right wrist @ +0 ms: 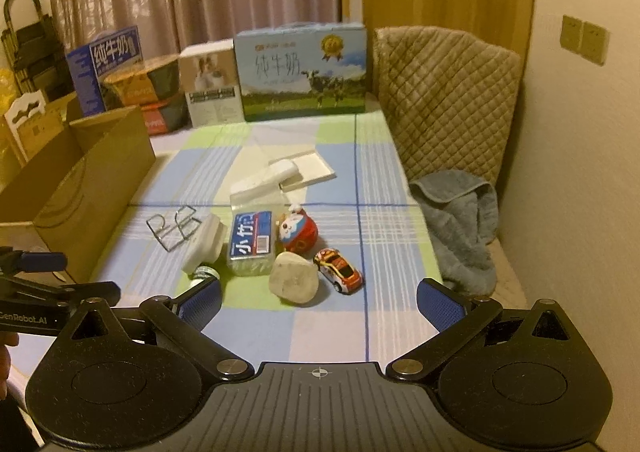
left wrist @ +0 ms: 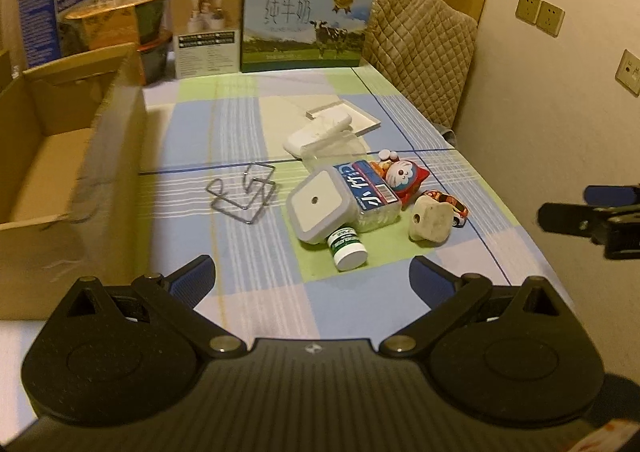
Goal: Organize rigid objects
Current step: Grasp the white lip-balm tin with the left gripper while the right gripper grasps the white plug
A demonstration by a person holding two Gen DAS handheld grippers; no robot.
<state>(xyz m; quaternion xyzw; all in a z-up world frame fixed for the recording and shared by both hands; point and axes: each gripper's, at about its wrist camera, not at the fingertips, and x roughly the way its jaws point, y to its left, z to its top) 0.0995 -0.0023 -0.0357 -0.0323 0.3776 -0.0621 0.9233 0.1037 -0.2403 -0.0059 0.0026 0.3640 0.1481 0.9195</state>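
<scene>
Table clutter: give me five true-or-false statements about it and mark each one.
1. The toy car lies inside the cardboard box. False: it sits on the tablecloth, right of the beige stone.
2. Both the left gripper and the right gripper are open and hold nothing. True.
3. The green-labelled bottle stands upright. False: it lies on its side, partly under the square white gadget.
4. The wire holder lies between the cardboard box and the pile. True.
5. The milk carton stands at the table's far end. True.
</scene>
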